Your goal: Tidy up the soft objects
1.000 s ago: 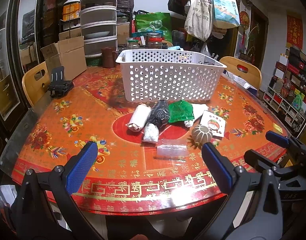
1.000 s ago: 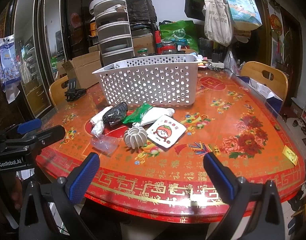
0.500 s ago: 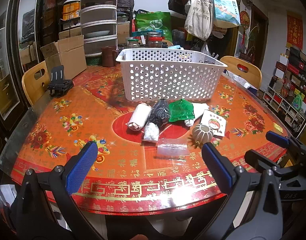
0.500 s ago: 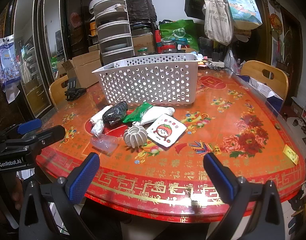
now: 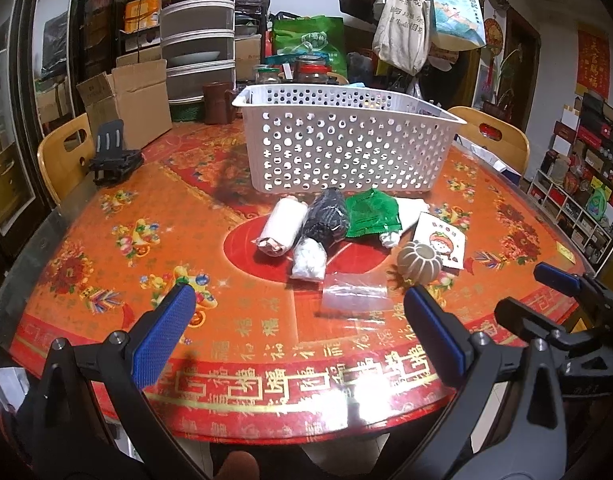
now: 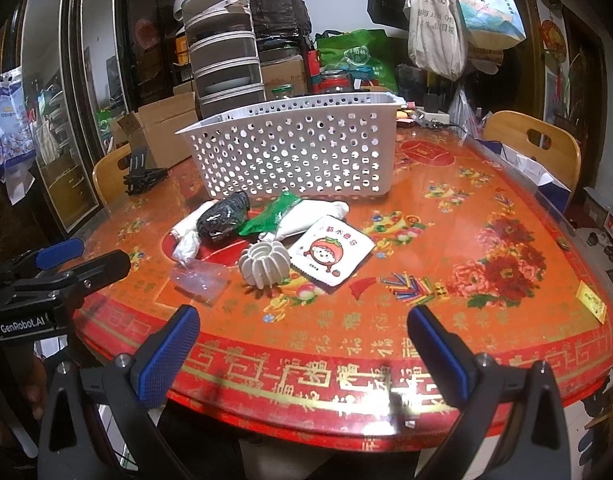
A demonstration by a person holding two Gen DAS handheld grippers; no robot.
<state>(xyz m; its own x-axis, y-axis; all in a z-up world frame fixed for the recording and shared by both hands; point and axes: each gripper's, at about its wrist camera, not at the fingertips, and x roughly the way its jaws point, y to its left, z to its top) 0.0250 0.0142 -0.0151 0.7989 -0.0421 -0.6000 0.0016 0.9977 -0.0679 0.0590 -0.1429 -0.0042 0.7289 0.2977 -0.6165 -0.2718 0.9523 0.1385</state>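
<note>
A white perforated basket (image 5: 346, 148) (image 6: 298, 152) stands mid-table. In front of it lie a white roll (image 5: 284, 226), a black bundle (image 5: 326, 218) (image 6: 222, 216), a green pouch (image 5: 372, 216) (image 6: 272, 214), a small white bag (image 5: 308, 260), a clear plastic bag (image 5: 354, 292) (image 6: 202, 278), a ribbed grey pumpkin-shaped piece (image 5: 420, 262) (image 6: 264, 264) and a cartoon sachet (image 5: 440, 242) (image 6: 330, 252). My left gripper (image 5: 298, 338) and right gripper (image 6: 302, 350) both hover open over the near table edge, holding nothing.
The round table (image 5: 126, 248) has a red-orange patterned glass top. A black phone stand (image 5: 112, 158) sits at its left. Wooden chairs (image 5: 64, 152) (image 6: 534, 148) flank it. Boxes, stacked containers and hanging bags crowd the back.
Both views barely shift; the objects and the open grippers stay where they were.
</note>
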